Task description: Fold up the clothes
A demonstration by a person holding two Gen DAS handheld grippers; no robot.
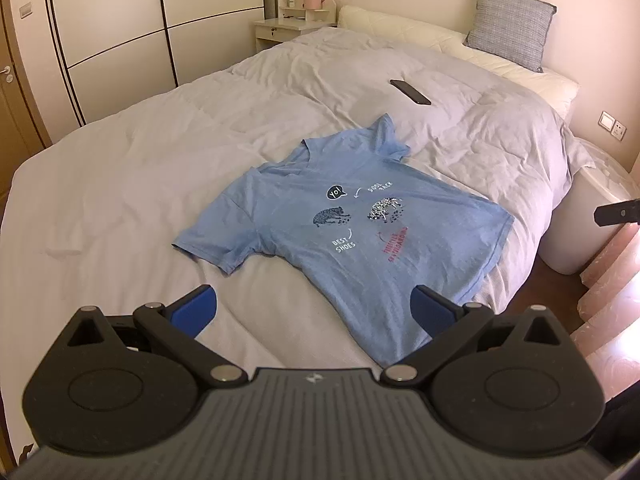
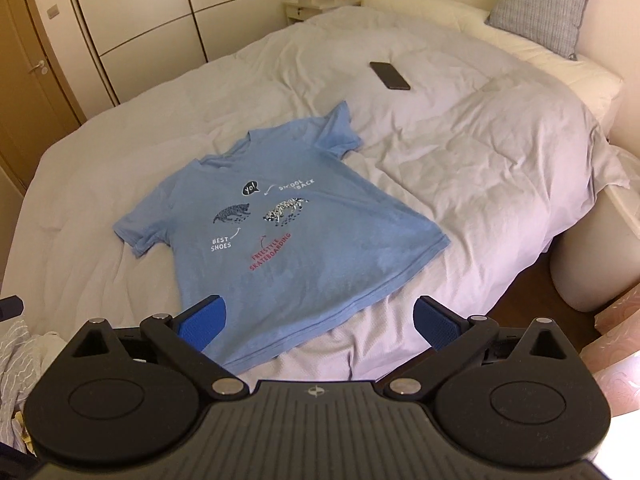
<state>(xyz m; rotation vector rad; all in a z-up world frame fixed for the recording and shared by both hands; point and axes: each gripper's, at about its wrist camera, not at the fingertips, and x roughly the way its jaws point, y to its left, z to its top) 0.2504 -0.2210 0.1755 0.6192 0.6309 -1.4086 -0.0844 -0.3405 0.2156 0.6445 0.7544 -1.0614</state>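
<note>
Blue T-shirt [image 1: 344, 216] flat on duvet [image 1: 160, 160], collar pointing up-left, hem nearest, both claws apart, empty

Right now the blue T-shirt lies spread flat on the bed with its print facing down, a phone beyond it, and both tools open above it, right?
Not quite: the blue T-shirt lies print up; the right wrist view shows the animals and "BEST SHOES" lettering. The rest holds: it is spread on the bed, the phone lies beyond it, and the left tool and right tool are both open.
</note>
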